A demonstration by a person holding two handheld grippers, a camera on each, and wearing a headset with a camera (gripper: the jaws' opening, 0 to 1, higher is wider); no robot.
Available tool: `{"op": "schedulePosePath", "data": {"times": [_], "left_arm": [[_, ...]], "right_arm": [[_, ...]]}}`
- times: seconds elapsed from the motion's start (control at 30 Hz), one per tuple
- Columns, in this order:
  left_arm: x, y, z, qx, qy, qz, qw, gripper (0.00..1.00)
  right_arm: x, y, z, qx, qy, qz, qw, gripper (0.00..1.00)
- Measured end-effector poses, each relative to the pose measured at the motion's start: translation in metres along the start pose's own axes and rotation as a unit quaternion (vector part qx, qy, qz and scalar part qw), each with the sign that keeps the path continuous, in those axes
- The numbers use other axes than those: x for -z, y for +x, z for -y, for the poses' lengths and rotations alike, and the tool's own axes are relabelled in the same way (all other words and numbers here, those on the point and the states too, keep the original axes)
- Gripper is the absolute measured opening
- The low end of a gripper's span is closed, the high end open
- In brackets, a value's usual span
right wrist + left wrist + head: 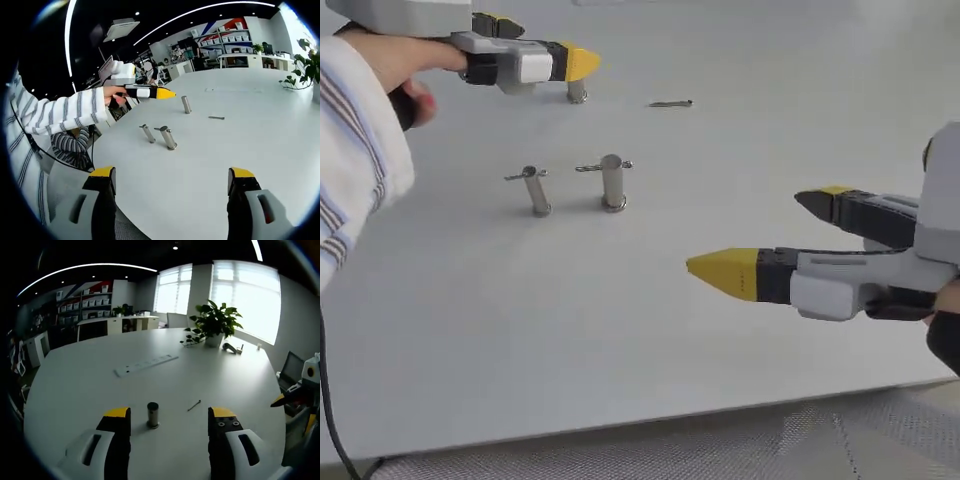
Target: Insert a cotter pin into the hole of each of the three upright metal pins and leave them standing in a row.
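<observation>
The right tongs (744, 231) hover low over the near part of the white bench (520, 330), jaws spread wide and holding nothing. In the right gripper view the two yellow-tipped jaws frame bare bench. Beyond them two pins stand on their bases side by side, a little apart: the left pin (537, 190) and the right pin (612, 182). Each has a cotter (590, 168) through its head, the long end sticking out to the left in the head view.

Farther back stands the third pin (577, 92), upright, its head bare in the left gripper view. A loose cotter (670, 103) lies flat on the bench near it, to its right. The left tongs (555, 45) hang just above this pin, held by a hand in a striped sleeve (355, 140). Their jaws are wide open and empty — in the left gripper view the pin stands ahead between them, touching neither.
</observation>
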State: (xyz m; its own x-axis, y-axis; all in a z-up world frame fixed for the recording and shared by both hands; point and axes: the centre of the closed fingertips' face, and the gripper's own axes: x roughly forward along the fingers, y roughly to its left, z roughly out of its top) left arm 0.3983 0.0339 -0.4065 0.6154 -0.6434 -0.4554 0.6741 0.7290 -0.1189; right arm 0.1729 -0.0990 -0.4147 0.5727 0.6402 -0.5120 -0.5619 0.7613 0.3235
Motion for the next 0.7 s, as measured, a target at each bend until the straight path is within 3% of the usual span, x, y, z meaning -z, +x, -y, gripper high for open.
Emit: {"op": "schedulePosePath", "data": {"times": [0.13, 0.3, 0.43, 0.7], "left_arm": [[0.016, 0.012, -0.009, 0.004, 0.003, -0.037, 0.9993, 0.53], [0.025, 0.023, -0.018, 0.005, 0.012, -0.053, 0.9985, 0.45], [0.037, 0.033, -0.030, -0.002, 0.057, -0.082, 0.9950, 0.42], [0.042, 0.050, -0.020, 0.015, 0.067, -0.096, 0.9931, 0.40]], "right_arm": [[0.003, 0.001, 0.004, 0.002, 0.004, -0.002, 1.0000, 0.91], [0.009, 0.000, 0.009, 0.006, 0.009, -0.005, 0.9999, 0.90], [0.017, 0.000, 0.012, 0.006, 0.013, -0.017, 0.9998, 0.89], [0.023, -0.002, 0.014, 0.011, 0.023, -0.025, 0.9994, 0.89]]}}
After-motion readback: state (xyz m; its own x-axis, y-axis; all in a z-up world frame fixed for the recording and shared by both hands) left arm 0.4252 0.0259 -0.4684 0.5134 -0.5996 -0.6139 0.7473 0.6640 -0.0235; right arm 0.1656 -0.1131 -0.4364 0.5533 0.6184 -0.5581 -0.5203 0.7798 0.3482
